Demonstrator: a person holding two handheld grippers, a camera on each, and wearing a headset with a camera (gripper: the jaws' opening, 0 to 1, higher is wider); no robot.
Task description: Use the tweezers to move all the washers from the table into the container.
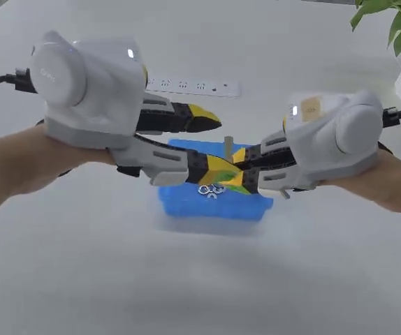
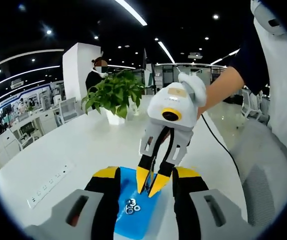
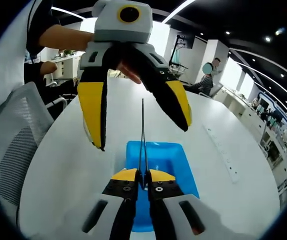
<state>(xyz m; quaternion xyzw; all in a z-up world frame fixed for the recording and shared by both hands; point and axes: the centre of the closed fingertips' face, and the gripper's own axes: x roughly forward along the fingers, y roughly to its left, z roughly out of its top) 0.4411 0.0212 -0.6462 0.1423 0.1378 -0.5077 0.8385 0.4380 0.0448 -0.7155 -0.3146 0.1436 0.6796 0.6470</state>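
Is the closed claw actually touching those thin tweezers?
Touching. The right gripper view shows the right gripper shut on the tweezers, whose thin prongs rise from between its jaws.

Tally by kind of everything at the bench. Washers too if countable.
White handheld grippers: 2, left gripper, right gripper
Blue plastic container: 1
Thin metal tweezers: 1
White power strip: 1
Green potted plant: 1
Small metal washers: cluster, uncountable
Total: 6 plus washers

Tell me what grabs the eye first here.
In the middle sits a blue container holding a small cluster of washers. Above it, the right gripper, tongs shut on thin tweezers, faces the left gripper, whose tongs gape wide open.
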